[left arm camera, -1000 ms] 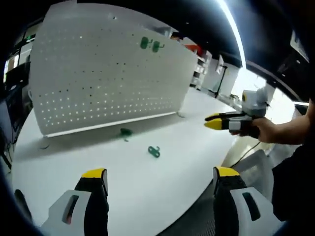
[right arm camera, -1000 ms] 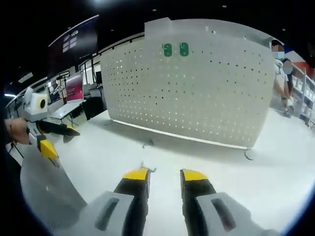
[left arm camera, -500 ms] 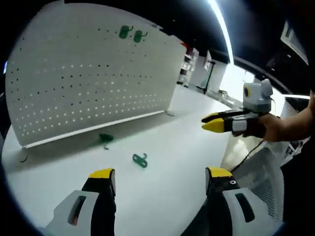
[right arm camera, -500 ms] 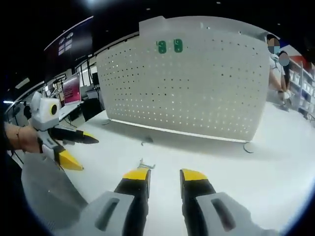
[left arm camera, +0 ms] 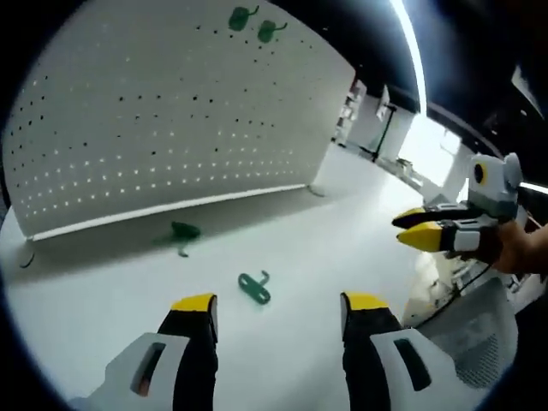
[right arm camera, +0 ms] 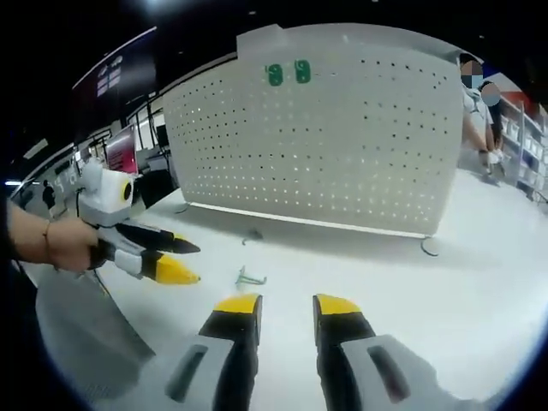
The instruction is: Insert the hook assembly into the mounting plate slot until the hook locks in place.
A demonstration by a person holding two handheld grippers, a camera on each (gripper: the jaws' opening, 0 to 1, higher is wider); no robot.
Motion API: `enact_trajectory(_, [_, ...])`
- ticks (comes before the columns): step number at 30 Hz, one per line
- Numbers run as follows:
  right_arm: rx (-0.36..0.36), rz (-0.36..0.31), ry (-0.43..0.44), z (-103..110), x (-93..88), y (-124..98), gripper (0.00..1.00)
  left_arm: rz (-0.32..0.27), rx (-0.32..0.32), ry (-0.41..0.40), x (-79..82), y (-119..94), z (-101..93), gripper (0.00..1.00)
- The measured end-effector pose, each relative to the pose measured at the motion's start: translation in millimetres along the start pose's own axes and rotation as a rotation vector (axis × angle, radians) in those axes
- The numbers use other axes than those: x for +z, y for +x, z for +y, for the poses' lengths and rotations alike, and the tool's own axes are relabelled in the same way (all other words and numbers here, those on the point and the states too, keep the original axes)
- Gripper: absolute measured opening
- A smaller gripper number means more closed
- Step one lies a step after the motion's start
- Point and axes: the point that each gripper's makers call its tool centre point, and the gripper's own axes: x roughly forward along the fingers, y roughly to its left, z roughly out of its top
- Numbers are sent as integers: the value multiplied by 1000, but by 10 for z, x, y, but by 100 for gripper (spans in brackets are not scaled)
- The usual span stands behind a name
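On the table: a white tabletop (left arm camera: 103,308) carries an upright white pegboard (left arm camera: 171,128), the mounting plate, standing on small feet.
Hard to make out: two green hooks already on the board (left arm camera: 257,21) hang near its top edge, too small to show how they are seated; in the right gripper view the same pair (right arm camera: 288,74) reads only as two green blobs.
Loose hook near: a green hook (left arm camera: 254,288) lies flat on the table just ahead of the left gripper's jaws, touching neither; in the right gripper view it (right arm camera: 250,276) is thin and pale, its shape unclear.
Loose hook far: a second green piece (left arm camera: 181,231) lies closer to the foot of the board; its form is blurred.
Left gripper (left arm camera: 278,310): jaws spread wide apart, yellow tips hovering above the table, holding nothing. In the right gripper view it (right arm camera: 175,261) enters from the left, its jaws angled apart, gripped by a hand (right arm camera: 60,244).
Right gripper (right arm camera: 287,305): jaws parted by a narrow gap, nothing between them, poised above the table and aimed at the board. In the left gripper view it (left arm camera: 421,229) comes in from the right with its yellow tips close together, held level by a hand (left arm camera: 514,248) cut off at the edge.
Background: people (right arm camera: 479,111) stand beyond the board's right side, partly cut off.
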Motion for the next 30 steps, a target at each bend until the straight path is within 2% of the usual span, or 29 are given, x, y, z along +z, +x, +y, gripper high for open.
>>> enact_trajectory(2, [-13, -4, 16, -57, 6, -14, 21, 12, 21, 4, -31, 75, 29, 53])
enact_trajectory(6, [-31, -8, 25, -145, 14, -34, 21, 42, 23, 15, -102, 217, 43, 48])
enact_trajectory(13, [-43, -3, 37, -191, -26, -47, 21, 74, 26, 9, -170, 387, 44, 41])
enact_trajectory(20, [-44, 3, 53, -187, -74, -63, 21, 88, 78, 3, -229, 479, 104, 29])
enact_trajectory(30, [-62, 7, 57, -273, -70, -72, 21, 113, 117, -31, -276, 594, 171, 20])
